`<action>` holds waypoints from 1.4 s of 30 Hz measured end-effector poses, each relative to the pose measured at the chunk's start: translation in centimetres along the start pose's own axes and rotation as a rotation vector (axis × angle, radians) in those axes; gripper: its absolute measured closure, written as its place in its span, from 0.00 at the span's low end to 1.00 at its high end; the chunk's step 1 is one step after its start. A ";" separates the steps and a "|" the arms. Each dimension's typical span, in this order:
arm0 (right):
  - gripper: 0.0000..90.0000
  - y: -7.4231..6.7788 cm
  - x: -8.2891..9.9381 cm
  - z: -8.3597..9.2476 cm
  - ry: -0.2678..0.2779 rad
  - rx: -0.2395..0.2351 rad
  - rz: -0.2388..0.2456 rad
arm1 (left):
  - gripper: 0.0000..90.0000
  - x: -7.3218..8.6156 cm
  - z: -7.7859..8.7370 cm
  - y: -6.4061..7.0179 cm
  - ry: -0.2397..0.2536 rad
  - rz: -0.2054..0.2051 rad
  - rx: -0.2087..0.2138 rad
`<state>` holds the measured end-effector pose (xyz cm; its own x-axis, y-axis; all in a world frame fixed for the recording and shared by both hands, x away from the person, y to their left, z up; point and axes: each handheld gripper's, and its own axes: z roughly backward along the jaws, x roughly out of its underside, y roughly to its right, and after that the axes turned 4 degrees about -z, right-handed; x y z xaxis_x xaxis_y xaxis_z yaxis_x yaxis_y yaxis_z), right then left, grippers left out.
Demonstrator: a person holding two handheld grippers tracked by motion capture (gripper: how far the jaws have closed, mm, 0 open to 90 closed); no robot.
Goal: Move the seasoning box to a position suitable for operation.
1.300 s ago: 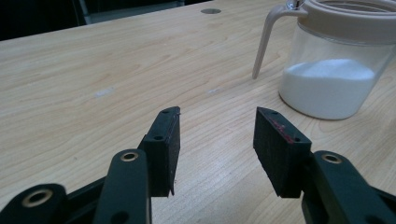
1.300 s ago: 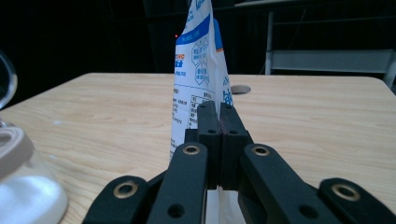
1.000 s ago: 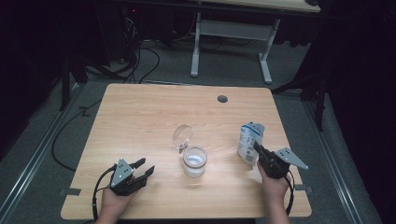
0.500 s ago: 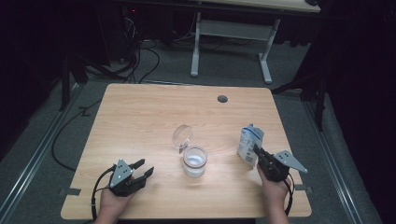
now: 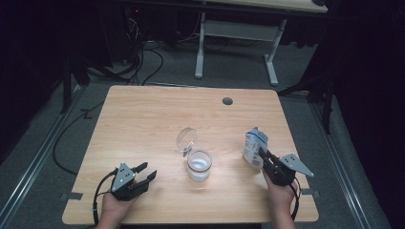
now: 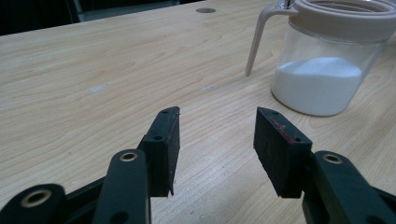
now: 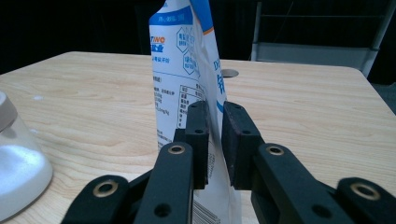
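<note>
The left gripper rests wide open and empty near the table's front edge. The right gripper, jaws just loosening, barely pinches the bag standing upright. The jar, lid open, already holds white powder, so pouring looks done.

On the surface, the jar stands at the middle, its lid just behind it. The pouch stands upright well to its right, the hole far behind.
</note>
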<state>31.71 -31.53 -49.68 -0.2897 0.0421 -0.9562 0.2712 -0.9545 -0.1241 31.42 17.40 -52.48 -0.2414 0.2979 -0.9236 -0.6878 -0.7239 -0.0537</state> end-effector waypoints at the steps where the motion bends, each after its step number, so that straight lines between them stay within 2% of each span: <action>1: 0.90 0.0 0.0 0.0 -0.001 0.000 0.001 | 0.57 0.0 0.0 0.0 0.000 0.001 0.000; 17: 0.81 -0.1 0.1 -0.1 -0.010 0.014 -0.003 | 0.57 0.0 0.1 -0.1 -0.001 0.002 0.000; 24: 0.73 -0.2 0.0 -0.2 -0.013 0.014 -0.007 | 0.57 0.1 0.0 -0.2 -0.003 0.006 -0.002; 27: 0.75 -0.3 0.0 -0.2 -0.018 0.004 -0.005 | 0.57 0.1 0.0 -0.2 -0.003 0.005 -0.002; 31: 0.73 -0.5 0.1 -0.4 -0.022 0.002 0.005 | 0.57 0.1 0.0 -0.2 -0.003 0.006 -0.002; 42: 0.59 -0.8 0.2 -0.7 -0.042 0.012 0.003 | 0.57 0.1 0.0 -0.2 -0.007 0.006 -0.002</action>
<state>32.12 -30.58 -49.96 -0.3270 0.0267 -0.9446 0.2615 -0.9580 -0.1176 31.52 17.53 -52.54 -0.2504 0.2981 -0.9211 -0.6851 -0.7268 -0.0490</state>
